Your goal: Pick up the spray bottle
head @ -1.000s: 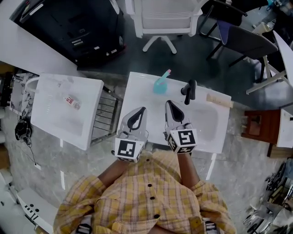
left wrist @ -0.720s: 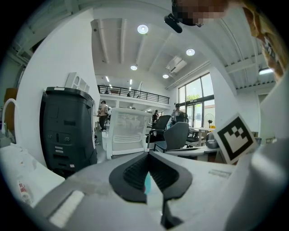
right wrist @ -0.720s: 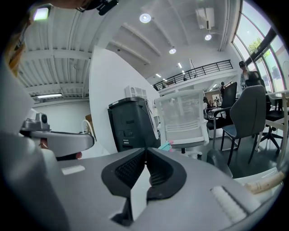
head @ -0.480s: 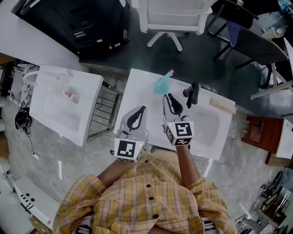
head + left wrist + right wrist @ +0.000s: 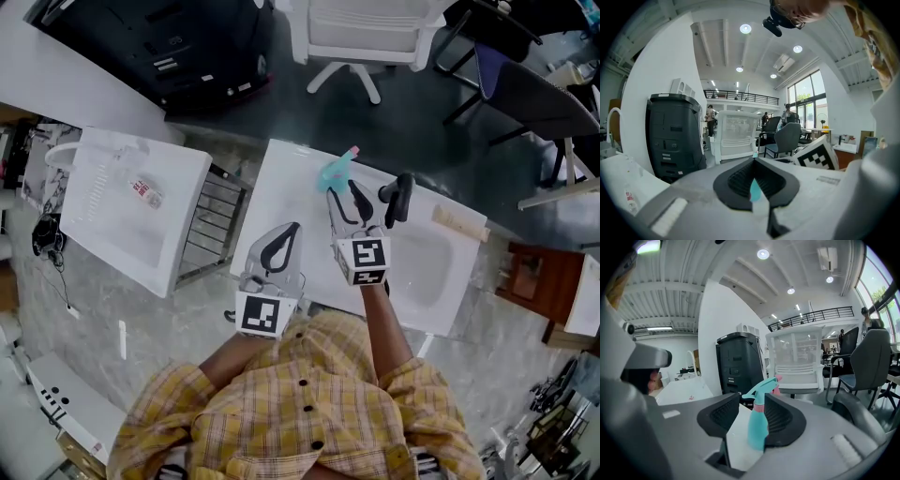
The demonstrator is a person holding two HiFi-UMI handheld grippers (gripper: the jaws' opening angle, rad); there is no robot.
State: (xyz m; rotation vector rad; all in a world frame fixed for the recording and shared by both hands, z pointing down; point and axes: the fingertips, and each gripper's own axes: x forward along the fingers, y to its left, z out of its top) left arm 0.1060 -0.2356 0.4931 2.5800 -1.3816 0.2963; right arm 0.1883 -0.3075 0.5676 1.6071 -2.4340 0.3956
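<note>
A teal spray bottle (image 5: 337,172) with a pink nozzle stands upright at the far edge of the white sink counter (image 5: 286,192). My right gripper (image 5: 343,194) reaches toward it, and its jaws are opening. In the right gripper view the spray bottle (image 5: 758,420) shows in the gap of the right gripper (image 5: 751,417), close to the right-hand pad (image 5: 783,420), and the pads do not press on it. My left gripper (image 5: 279,246) hangs nearer to me over the counter's front, jaws together and holding nothing. Past the left gripper (image 5: 753,182) only a thin teal sliver of the bottle shows.
A black faucet (image 5: 395,197) rises just right of the bottle, above the basin (image 5: 433,267). A wooden brush (image 5: 457,223) lies on the counter's right end. A second white sink (image 5: 127,216) and a wire rack (image 5: 214,234) stand to the left. A white chair (image 5: 361,37) and a black printer (image 5: 178,47) stand beyond.
My right gripper has moved forward toward the bottle, and its jaws have gone from shut to apart. The left gripper has stayed almost still.
</note>
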